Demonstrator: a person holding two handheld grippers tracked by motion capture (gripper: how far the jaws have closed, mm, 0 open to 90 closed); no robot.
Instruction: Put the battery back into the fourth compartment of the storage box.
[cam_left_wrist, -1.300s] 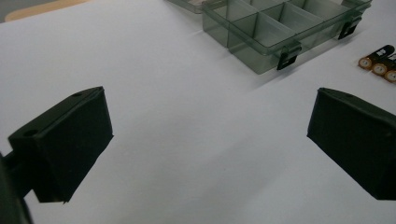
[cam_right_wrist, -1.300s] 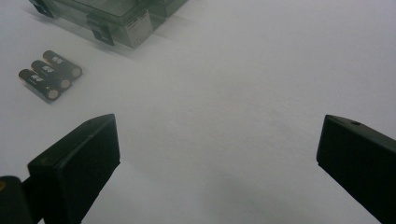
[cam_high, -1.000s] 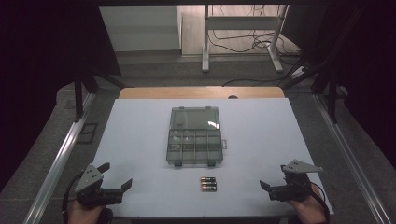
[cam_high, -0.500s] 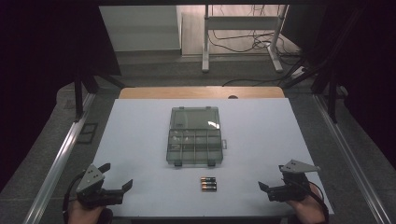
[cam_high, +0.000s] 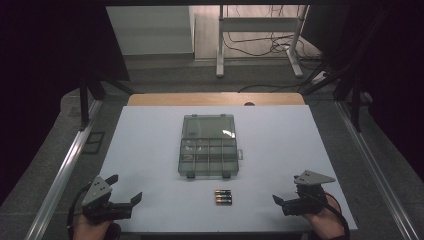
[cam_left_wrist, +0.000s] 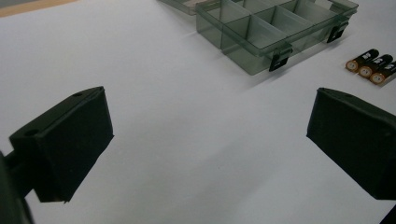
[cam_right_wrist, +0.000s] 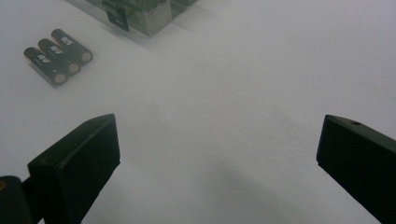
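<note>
Both tongs rest low over the near edge of the white bench (cam_high: 150, 150), each with its jaws spread wide apart and nothing between them. Left tongs (cam_high: 126, 199) sit at the near left corner, held by a hand (cam_high: 92, 229) coming in from below; right tongs (cam_high: 280, 200) sit at the near right, also held by a hand (cam_high: 327, 222).

Three batteries (cam_high: 223, 196) lie side by side, touching one another, on the bench roughly midway between the two tongs and a little ahead of them. From the left tongs (cam_left_wrist: 205, 154) they appear ahead and off to the right, orange ends toward the camera (cam_left_wrist: 372, 65). From the right tongs (cam_right_wrist: 217, 163) they lie ahead and off to the left (cam_right_wrist: 58, 55), well apart from the jaws.

Just beyond the batteries, farther from both tongs, stands a clear grey compartment box (cam_high: 207, 159) with its lid (cam_high: 208, 126) laid open away from the tongs. Its near wall carries two dark latches, seen in the left gripper view (cam_left_wrist: 279, 59). The compartments look empty as far as the views show.
</note>
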